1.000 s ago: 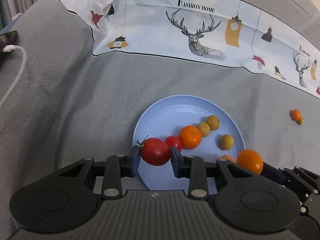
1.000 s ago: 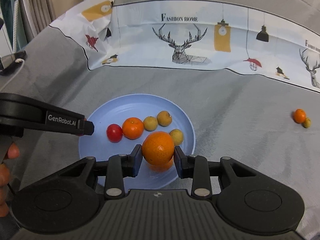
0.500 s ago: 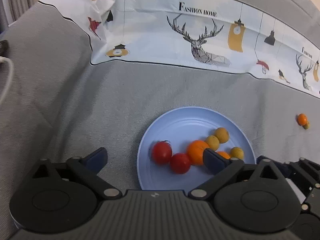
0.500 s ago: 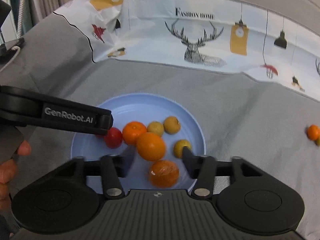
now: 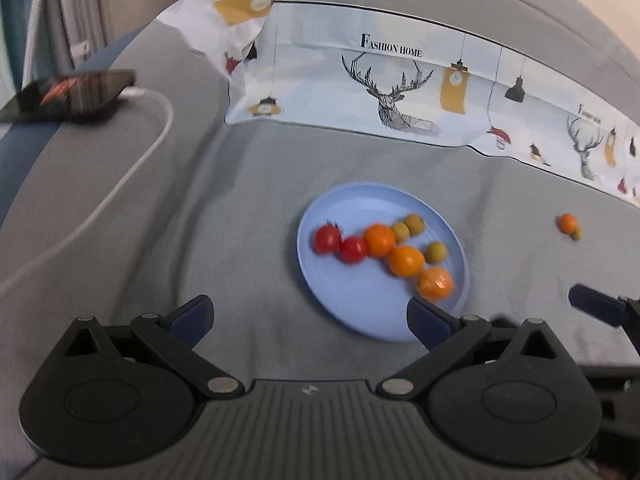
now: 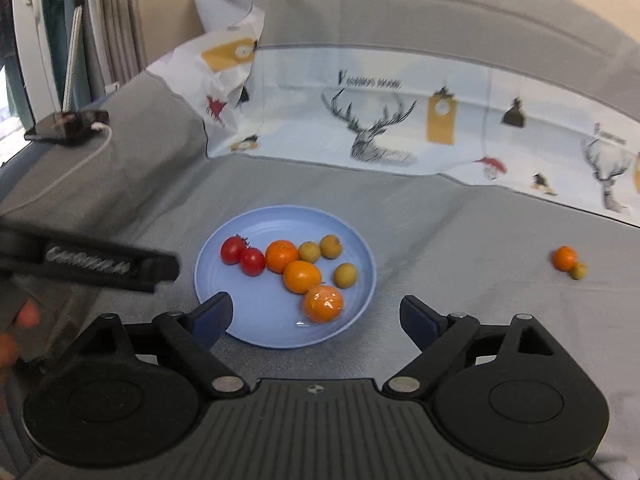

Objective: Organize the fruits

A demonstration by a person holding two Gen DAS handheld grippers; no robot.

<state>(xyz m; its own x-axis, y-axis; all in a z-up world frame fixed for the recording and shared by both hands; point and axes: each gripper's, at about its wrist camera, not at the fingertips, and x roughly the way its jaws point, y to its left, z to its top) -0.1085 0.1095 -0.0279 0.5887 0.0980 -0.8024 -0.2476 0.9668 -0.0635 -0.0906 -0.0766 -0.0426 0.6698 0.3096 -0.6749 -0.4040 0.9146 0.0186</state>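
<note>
Both grippers stood spread and empty: the left gripper had just been opening, the right gripper too, with nothing between either pair of jaws. The blue plate held two tomatoes, three oranges and three small yellow-green fruits. At three o'clock from the plate, well apart on the grey cloth, lay a stray orange touching a small green fruit. Both looked light, round and apt to roll; the orange probably wanted a gentle squeeze across its middle.
</note>
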